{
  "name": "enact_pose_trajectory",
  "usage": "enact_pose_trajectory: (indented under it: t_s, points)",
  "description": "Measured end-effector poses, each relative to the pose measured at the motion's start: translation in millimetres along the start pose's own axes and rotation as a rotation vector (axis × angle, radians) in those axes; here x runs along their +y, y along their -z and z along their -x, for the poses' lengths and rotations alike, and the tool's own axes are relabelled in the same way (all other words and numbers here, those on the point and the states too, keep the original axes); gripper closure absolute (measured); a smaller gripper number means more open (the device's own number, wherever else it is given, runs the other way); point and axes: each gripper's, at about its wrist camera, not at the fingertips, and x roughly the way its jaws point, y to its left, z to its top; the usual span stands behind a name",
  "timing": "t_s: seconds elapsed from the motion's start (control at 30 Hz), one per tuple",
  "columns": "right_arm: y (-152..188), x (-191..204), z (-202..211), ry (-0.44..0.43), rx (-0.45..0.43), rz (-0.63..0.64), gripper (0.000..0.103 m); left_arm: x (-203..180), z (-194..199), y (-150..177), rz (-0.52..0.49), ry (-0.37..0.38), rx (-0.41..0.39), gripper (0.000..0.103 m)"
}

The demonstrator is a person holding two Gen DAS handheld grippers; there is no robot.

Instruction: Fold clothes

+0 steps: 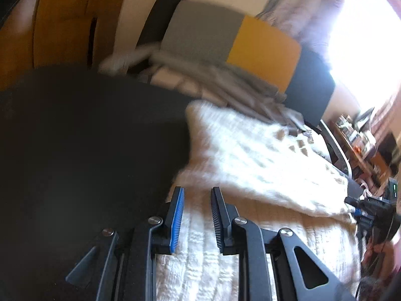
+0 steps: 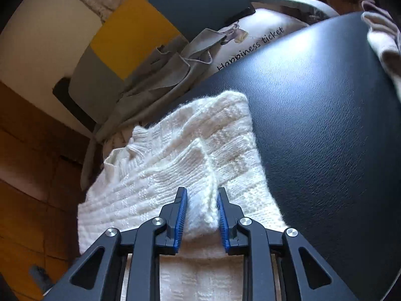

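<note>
A white knitted sweater (image 1: 250, 155) lies on a dark leather table (image 1: 87, 138). In the left wrist view my left gripper (image 1: 196, 193) hovers over the sweater's edge, jaws apart with nothing between them. In the right wrist view the sweater (image 2: 175, 163) is partly folded on the table (image 2: 325, 113), and my right gripper (image 2: 201, 193) has its jaws around a raised fold of the knit, which fills the gap between the pads. My right gripper also shows at the far right of the left wrist view (image 1: 356, 210).
A grey garment (image 2: 160, 70) is heaped behind the sweater, beside a grey, yellow and dark panel (image 2: 135, 32). A white bag with "Happiness ticket" lettering (image 2: 260, 37) sits past the table. Another pale cloth (image 2: 383, 42) lies at the table's far right. Wooden floor (image 2: 30, 175) lies left.
</note>
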Motion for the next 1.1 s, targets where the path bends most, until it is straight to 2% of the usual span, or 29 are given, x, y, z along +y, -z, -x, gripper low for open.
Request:
enact_pose_trajectory:
  t_s: [0.1,0.17,0.23,0.3,0.33,0.4,0.43,0.47,0.53,0.6,0.63,0.67,0.7,0.77,0.83,0.87,0.93,1.1]
  points:
    - [-1.9,15.3,0.9,0.061,0.001,0.096,0.079,-25.7,7.0,-15.0,-0.102,0.003,-0.07,0.081]
    - [-3.6,25.0,4.6,0.088,-0.017,0.156,0.085,-41.2,-2.7,-27.1,-0.156,-0.007,-0.076,0.081]
    - [-5.1,34.1,14.3,0.117,-0.049,0.209,0.089,-53.5,-21.3,-36.8,-0.198,-0.028,-0.044,0.081]
    - [-6.6,37.9,18.8,0.205,-0.078,0.273,0.089,-58.9,-41.0,-38.9,-0.216,-0.053,0.002,0.081]
    - [-7.5,35.8,14.8,0.246,-0.065,0.29,0.089,-60.3,-52.7,-37.9,-0.225,-0.068,0.039,0.081]
    - [-8.9,28.1,6.6,0.271,-0.035,0.282,0.089,-61.2,-70.9,-34.5,-0.234,-0.083,0.102,0.081]
    - [-7.9,26.6,9.8,0.276,-0.052,0.283,0.088,-59.8,-74.9,-31.7,-0.227,-0.075,0.123,0.081]
    - [-6.9,25.6,13.4,0.277,-0.071,0.284,0.088,-58.7,-72.9,-30.5,-0.222,-0.061,0.113,0.081]
    - [-4.9,37.0,23.6,0.219,-0.112,0.317,0.087,-57.7,-64.5,-31.7,-0.216,-0.034,0.072,0.081]
    - [-1.5,55.2,26.0,0.176,-0.12,0.378,0.082,-58.9,-60.7,-38.1,-0.214,-0.025,0.052,0.081]
    - [0.7,65.2,24.0,0.165,-0.116,0.414,0.073,-60.4,-62.5,-43.6,-0.219,-0.032,0.045,0.081]
    - [3.6,76.2,17.8,0.164,-0.103,0.456,0.064,-60.1,-65.8,-49.1,-0.224,-0.047,0.044,0.081]
    - [6.7,86.6,11.1,0.166,-0.09,0.498,0.061,-58.7,-69.4,-54.2,-0.227,-0.066,0.045,0.081]
    - [14.3,100.2,-9.4,0.209,-0.056,0.563,0.05,-53.1,-83.5,-53.6,-0.227,-0.086,0.097,0.081]
    - [23.2,94.5,-19.2,0.23,-0.05,0.569,0.046,-47.0,-99.1,-50.9,-0.224,-0.102,0.159,0.081]
    - [29.2,88.5,-21.0,0.231,-0.056,0.567,0.044,-45.4,-99.3,-47.3,-0.229,-0.105,0.166,0.081]
    - [41.3,76.5,-24.6,0.233,-0.066,0.564,0.04,-43.7,-92.2,-37.9,-0.246,-0.105,0.156,0.08]
    - [62.9,63.9,-20.3,0.23,-0.067,0.558,0.039,-39.4,-74.4,-14.5,-0.288,-0.105,0.13,0.081]
